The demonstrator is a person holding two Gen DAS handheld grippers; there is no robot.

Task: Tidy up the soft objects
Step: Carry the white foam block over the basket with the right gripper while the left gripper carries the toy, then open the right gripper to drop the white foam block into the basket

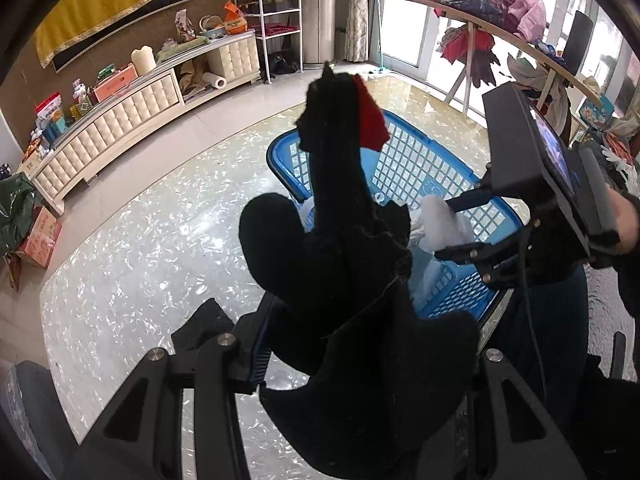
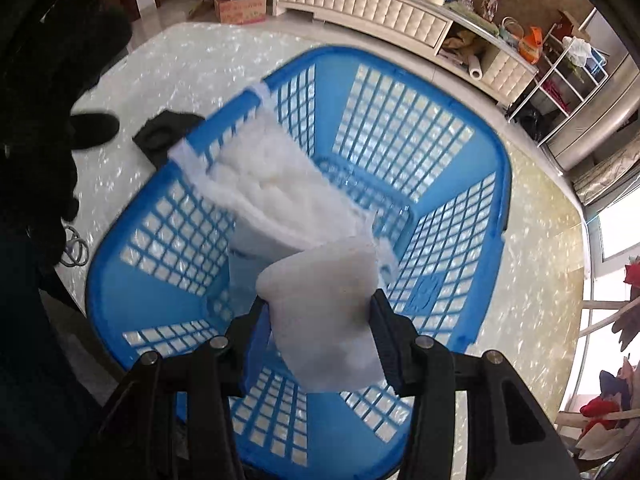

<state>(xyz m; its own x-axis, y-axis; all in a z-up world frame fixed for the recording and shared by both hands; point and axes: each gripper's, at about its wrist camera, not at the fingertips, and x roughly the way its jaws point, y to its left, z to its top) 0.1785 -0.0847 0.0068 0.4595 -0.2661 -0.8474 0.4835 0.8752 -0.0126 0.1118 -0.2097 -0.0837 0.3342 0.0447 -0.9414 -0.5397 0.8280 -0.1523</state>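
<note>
A black soft cloth [image 1: 352, 280] with a red patch [image 1: 370, 120] stands up between the fingers of my left gripper [image 1: 360, 344], which is shut on it just in front of the blue plastic basket [image 1: 420, 160]. My right gripper [image 2: 318, 312] is shut on a white fluffy cloth [image 2: 288, 200] that hangs down over the inside of the basket [image 2: 507, 200]. The left wrist view shows the right gripper [image 1: 444, 228] above the basket's right side with the white cloth [image 1: 436, 220] in it. A second black piece [image 2: 164, 132] lies on the pearly table top [image 2: 180, 60] beside the basket.
The basket stands on the shiny table [image 1: 140, 260]. A cream cabinet [image 1: 120, 108] with clutter lines the far wall, next to a white wire rack [image 1: 276, 20]. A rail piled with clothes [image 1: 500, 4] is at the right. A cardboard box [image 1: 40, 236] sits on the floor.
</note>
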